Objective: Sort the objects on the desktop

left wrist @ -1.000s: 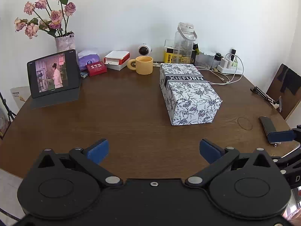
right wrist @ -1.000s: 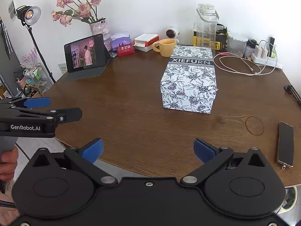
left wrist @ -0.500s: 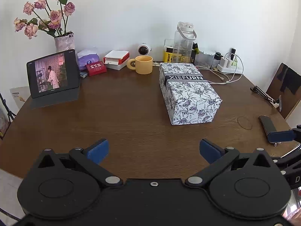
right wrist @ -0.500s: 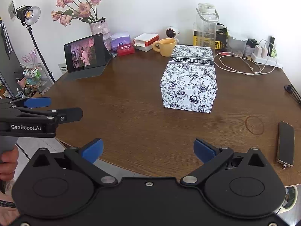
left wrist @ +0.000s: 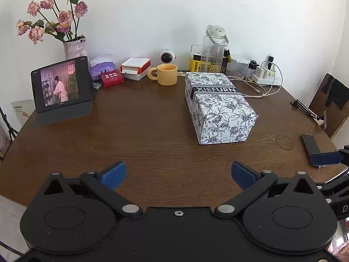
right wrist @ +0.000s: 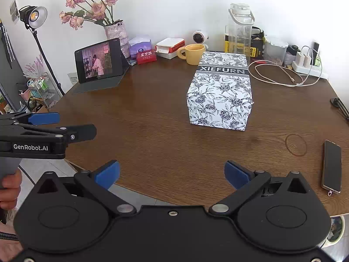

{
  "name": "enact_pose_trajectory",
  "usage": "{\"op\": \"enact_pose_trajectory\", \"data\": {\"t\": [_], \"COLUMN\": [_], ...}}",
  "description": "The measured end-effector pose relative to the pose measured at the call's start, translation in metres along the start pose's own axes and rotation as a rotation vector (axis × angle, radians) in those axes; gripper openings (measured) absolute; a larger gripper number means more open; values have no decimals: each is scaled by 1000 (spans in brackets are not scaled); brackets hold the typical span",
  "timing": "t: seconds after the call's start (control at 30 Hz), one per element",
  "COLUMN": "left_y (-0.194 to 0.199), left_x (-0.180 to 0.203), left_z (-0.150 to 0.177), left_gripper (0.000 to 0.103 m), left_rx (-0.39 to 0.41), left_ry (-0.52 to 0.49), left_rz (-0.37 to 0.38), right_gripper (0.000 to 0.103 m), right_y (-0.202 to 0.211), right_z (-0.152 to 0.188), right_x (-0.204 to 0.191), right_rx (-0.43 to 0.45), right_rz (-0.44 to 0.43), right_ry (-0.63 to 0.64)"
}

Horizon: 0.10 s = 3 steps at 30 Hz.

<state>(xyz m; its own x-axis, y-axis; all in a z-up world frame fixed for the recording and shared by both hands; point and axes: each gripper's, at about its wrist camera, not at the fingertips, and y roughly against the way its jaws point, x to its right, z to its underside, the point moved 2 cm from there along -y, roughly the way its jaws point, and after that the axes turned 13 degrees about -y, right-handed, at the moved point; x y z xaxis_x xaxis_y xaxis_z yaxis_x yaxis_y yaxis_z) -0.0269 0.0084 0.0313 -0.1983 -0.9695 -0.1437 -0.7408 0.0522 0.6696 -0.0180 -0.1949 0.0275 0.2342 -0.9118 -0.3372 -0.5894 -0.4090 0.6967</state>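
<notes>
A floral box [left wrist: 218, 107] [right wrist: 220, 96] labelled XIEFURN lies in the middle of the brown table [left wrist: 141, 135] [right wrist: 152, 118]. A black phone [right wrist: 332, 166] [left wrist: 309, 144] lies flat near the table's right front edge. My left gripper [left wrist: 178, 173] hovers open over the front edge with nothing between its blue pads. My right gripper [right wrist: 172, 172] is open too, empty, at the front edge. In the right wrist view the left gripper [right wrist: 54, 123] shows from the side at the far left, held by a hand [right wrist: 8, 187].
Along the back stand a yellow mug [left wrist: 165, 74] [right wrist: 193, 53], a tablet [left wrist: 62, 85] [right wrist: 100, 61] playing video, a vase of roses [left wrist: 74, 48], a red box [left wrist: 111, 78], a water jug [left wrist: 214, 45], a white cable [right wrist: 281, 74] and a charger strip [left wrist: 265, 77].
</notes>
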Motion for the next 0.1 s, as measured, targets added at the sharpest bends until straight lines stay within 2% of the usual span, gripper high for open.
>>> {"op": "enact_pose_trajectory", "data": {"t": [0.1], "left_y": [0], "left_x": [1], "left_z": [0], "left_gripper": [103], "left_rx": [1], "left_ry": [-4], "left_rz": [2], "right_gripper": [103], "right_y": [0], "right_z": [0], "right_x": [0], "right_rx": [0], "right_rz": [1], "right_ry": [0]}}
